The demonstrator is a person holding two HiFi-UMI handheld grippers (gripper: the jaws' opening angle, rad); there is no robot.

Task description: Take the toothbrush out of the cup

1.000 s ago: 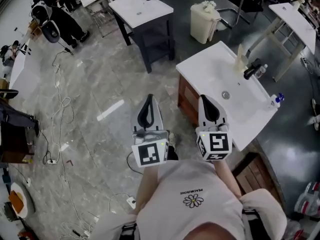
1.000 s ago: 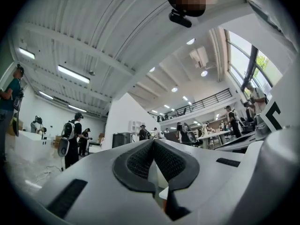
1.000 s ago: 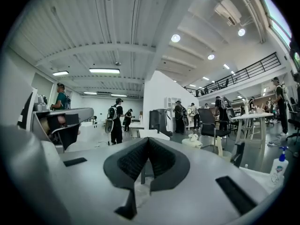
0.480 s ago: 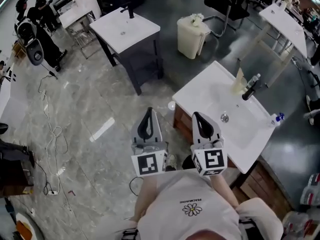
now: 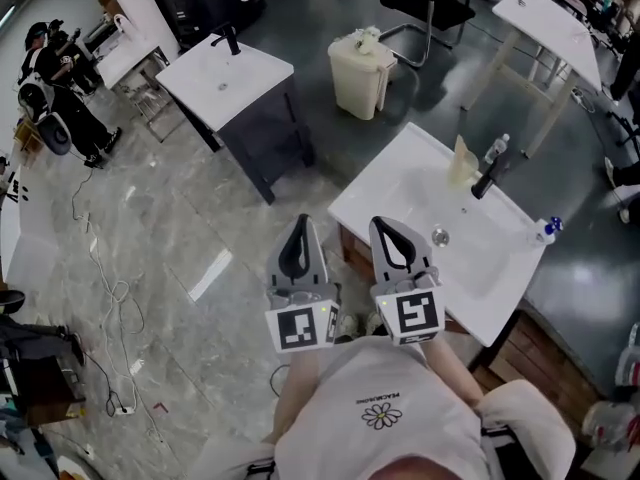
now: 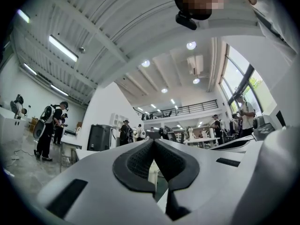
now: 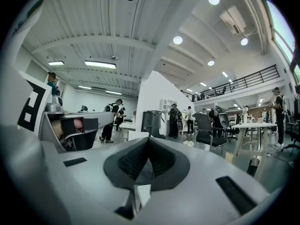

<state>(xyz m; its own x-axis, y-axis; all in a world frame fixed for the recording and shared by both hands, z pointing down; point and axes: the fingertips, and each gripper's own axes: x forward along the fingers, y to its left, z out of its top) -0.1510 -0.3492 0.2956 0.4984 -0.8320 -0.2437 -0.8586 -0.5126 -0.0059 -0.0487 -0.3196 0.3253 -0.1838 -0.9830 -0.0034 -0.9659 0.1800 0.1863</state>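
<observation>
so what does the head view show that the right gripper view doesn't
Only the head view: the sink basin, floor cables and the marker cube on the right gripper. Only the right gripper view: ceiling lights and a balcony railing. Both: the right gripper itself, jaws shut on nothing, with the left gripper beside it.

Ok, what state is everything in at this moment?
Left hand-held gripper, shut, empty.
Right hand-held gripper, shut, empty.
Cup, upright on the sink counter, by the faucet.
Toothbrush, standing in the cup.
Bin, open, bag-lined.
</observation>
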